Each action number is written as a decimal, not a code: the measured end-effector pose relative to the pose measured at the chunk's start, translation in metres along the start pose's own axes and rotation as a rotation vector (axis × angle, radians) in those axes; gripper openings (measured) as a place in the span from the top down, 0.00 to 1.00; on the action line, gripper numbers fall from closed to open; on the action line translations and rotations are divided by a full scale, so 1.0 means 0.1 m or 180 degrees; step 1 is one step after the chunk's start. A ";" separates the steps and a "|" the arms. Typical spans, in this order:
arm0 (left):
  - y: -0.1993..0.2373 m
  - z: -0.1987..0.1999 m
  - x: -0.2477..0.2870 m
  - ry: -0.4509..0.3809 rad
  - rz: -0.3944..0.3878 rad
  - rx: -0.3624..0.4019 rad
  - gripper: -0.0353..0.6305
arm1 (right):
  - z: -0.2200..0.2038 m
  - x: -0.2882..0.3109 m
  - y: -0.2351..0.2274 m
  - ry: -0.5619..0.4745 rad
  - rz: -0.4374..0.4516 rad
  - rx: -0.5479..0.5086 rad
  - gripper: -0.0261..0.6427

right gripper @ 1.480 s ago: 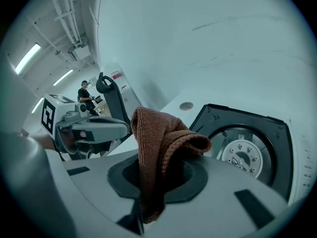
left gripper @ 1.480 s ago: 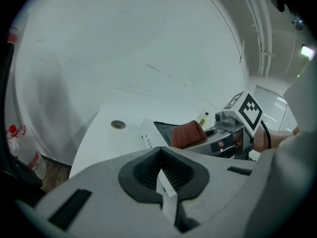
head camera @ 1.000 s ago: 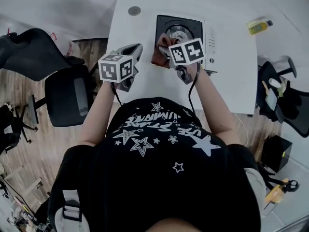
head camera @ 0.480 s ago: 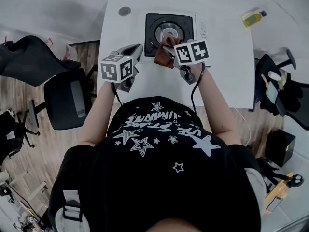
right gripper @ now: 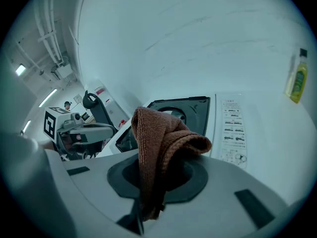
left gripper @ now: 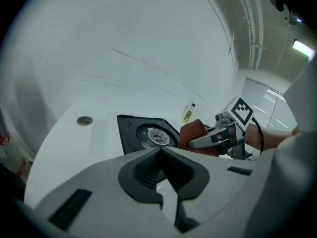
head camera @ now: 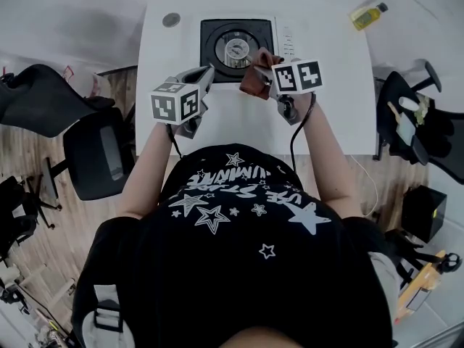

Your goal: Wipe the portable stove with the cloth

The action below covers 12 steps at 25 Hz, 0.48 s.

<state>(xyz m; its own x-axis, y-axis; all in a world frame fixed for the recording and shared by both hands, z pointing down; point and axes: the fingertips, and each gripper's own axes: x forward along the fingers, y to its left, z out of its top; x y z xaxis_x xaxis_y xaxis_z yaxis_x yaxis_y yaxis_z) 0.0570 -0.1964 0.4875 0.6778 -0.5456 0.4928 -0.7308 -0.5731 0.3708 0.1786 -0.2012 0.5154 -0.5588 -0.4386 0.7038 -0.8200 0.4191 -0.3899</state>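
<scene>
The portable stove (head camera: 236, 48) has a black top, a round burner and a white control panel, and it stands on the white table (head camera: 333, 100). My right gripper (head camera: 262, 69) is shut on a brown cloth (head camera: 254, 80), held over the stove's front right corner. I cannot tell whether the cloth touches the stove. In the right gripper view the cloth (right gripper: 159, 145) bunches up out of the jaws, with the stove (right gripper: 185, 110) beyond it. My left gripper (head camera: 205, 75) is shut on nothing, just left of the stove's front edge. The left gripper view shows the stove (left gripper: 143, 133), the cloth (left gripper: 194, 134) and the right gripper (left gripper: 198, 142).
A yellow bottle (head camera: 366, 14) lies at the table's far right corner. A round grommet (head camera: 171, 20) sits in the table left of the stove. Black office chairs stand on the left (head camera: 98, 154) and on the right (head camera: 417, 114) of the table.
The right gripper has carried the cloth from the stove's front left to its front right corner. The left gripper has stayed shut beside the stove.
</scene>
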 end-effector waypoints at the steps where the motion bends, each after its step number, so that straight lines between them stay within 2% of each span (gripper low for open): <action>1: -0.04 0.00 0.03 0.0010 -0.0009 0.0014 0.94 | -0.01 -0.04 -0.06 -0.0017 -0.0015 0.0029 0.86; 8: -0.29 0.02 0.23 0.0050 -0.0079 0.0092 0.94 | -0.11 -0.25 -0.35 -0.0085 -0.0092 0.0140 0.86; 12: -0.43 0.01 0.31 0.0070 -0.0081 0.0117 0.94 | -0.14 -0.37 -0.48 -0.0140 -0.0031 0.0215 0.86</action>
<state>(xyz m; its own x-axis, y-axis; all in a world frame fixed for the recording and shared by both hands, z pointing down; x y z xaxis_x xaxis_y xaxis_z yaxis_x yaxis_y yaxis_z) 0.1096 -0.1898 0.4861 0.6939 -0.5173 0.5009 -0.7097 -0.6089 0.3543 0.2405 -0.1939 0.5159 -0.5546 -0.4775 0.6815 -0.8310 0.3608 -0.4234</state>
